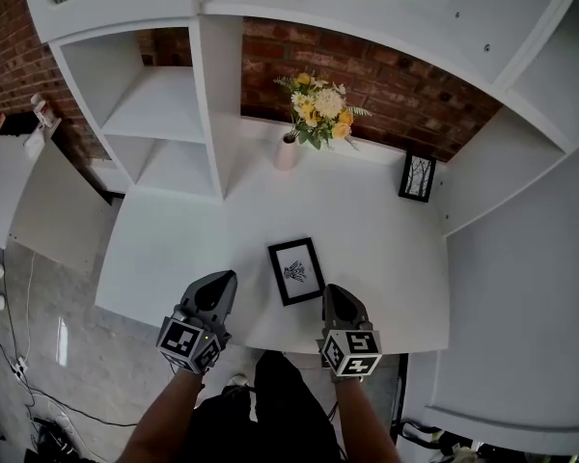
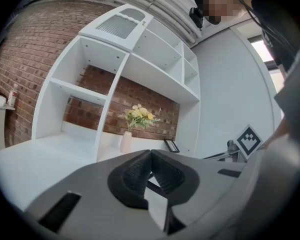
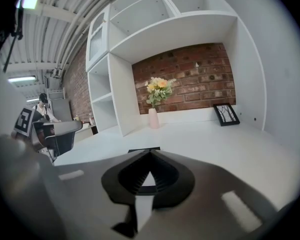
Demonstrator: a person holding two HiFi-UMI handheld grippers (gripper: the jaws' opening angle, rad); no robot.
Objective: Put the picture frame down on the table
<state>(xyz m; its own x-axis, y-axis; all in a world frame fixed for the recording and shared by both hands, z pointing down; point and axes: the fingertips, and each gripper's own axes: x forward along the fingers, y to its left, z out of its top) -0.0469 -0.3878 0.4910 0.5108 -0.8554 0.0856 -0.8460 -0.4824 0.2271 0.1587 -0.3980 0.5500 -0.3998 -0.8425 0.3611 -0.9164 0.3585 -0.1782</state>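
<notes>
Frame count is two: the flat frame [image 1: 296, 271] lies on the table [image 1: 174, 249] near its front edge, between two grippers; the second frame [image 1: 417, 177] stands at the back. One vase [image 1: 287, 150] holds flowers. Left gripper [image 1: 222, 280] and right gripper [image 1: 336, 292] are closed, empty.

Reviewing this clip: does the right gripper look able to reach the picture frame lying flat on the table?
Probably yes: the right gripper hovers just beside the picture frame, with nothing between them. Its jaws are shut, so they would need opening first.
</notes>
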